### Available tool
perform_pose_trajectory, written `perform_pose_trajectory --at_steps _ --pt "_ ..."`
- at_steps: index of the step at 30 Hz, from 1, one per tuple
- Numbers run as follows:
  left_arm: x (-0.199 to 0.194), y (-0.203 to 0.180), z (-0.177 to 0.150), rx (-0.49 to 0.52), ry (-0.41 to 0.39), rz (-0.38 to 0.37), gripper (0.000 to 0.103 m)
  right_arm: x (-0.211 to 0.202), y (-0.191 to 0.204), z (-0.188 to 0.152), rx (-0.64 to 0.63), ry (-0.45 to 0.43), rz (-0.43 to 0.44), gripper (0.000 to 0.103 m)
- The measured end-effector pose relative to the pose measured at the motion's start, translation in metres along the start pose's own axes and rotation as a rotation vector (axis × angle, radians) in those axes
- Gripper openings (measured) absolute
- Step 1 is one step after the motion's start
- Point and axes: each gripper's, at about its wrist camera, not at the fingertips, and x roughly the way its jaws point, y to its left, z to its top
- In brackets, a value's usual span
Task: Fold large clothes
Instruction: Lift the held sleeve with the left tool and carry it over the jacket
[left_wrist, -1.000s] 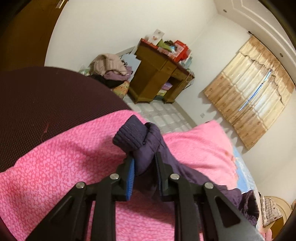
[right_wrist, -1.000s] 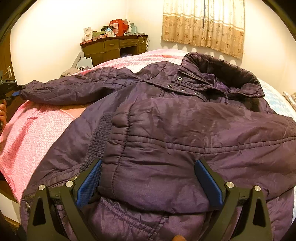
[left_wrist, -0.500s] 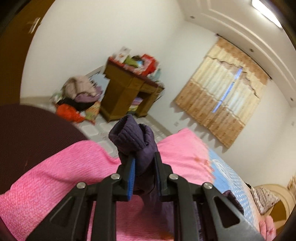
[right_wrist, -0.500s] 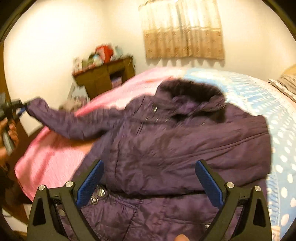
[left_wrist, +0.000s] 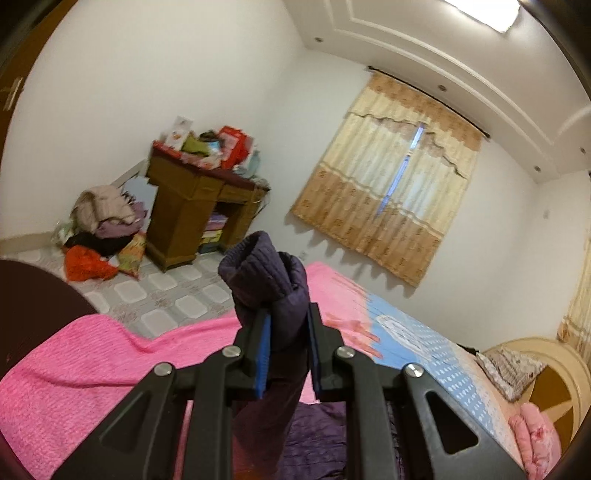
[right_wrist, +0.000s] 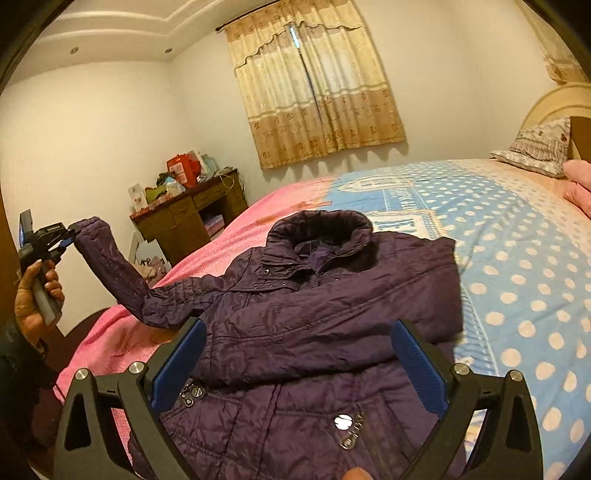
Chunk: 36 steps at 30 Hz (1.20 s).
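A dark purple padded jacket (right_wrist: 317, 317) lies front up on the bed, collar toward the far side, one sleeve folded across its chest. My left gripper (left_wrist: 288, 321) is shut on the cuff of the other sleeve (left_wrist: 264, 275) and holds it raised above the bed's left edge. In the right wrist view that gripper (right_wrist: 61, 238) and the lifted sleeve (right_wrist: 110, 273) show at the far left. My right gripper (right_wrist: 295, 358) is open and empty, hovering above the jacket's lower front.
The bed has a pink blanket (left_wrist: 92, 362) and a blue dotted sheet (right_wrist: 517, 266), with pillows (right_wrist: 535, 151) at the headboard. A wooden desk (left_wrist: 195, 214) and a clothes pile (left_wrist: 103, 229) stand on the tiled floor beyond.
My left gripper has lifted the sleeve cuff up off the pink blanket. My right gripper has risen and pulled back from the jacket, staying open.
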Motion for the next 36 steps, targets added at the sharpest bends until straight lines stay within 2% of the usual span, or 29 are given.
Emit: perform_pose_trajectory --at_steps 4,9,16,19,24,29,31,36 --pt "0.009 -0.023 -0.001 0.015 0.011 -0.053 0.018 -0.008 -0.008 -0.002 0.011 -0.015 -0.018 0.100" --pt "0.014 -0.070 -0.009 0.081 0.000 -0.121 0.018 -0.022 -0.014 -0.005 0.018 -0.032 -0.009 0.100" --pt "0.017 -0.136 -0.035 0.162 0.029 -0.257 0.018 -0.044 -0.027 -0.005 0.030 -0.062 -0.030 0.100" --pt "0.016 -0.167 -0.058 0.205 0.054 -0.312 0.018 -0.054 -0.036 -0.005 0.045 -0.075 -0.049 0.100" --pt "0.020 -0.217 -0.113 0.283 0.152 -0.391 0.018 -0.070 -0.053 -0.007 0.062 -0.085 -0.085 0.101" --pt "0.019 -0.260 -0.185 0.424 0.235 -0.404 0.015 -0.078 -0.070 -0.012 0.085 -0.075 -0.125 0.101" --pt "0.021 -0.271 -0.209 0.476 0.267 -0.409 0.005 -0.080 -0.074 -0.014 0.094 -0.071 -0.132 0.101" --pt "0.008 -0.301 -0.253 0.653 0.322 -0.407 0.007 -0.079 -0.084 -0.021 0.110 -0.046 -0.158 0.101"
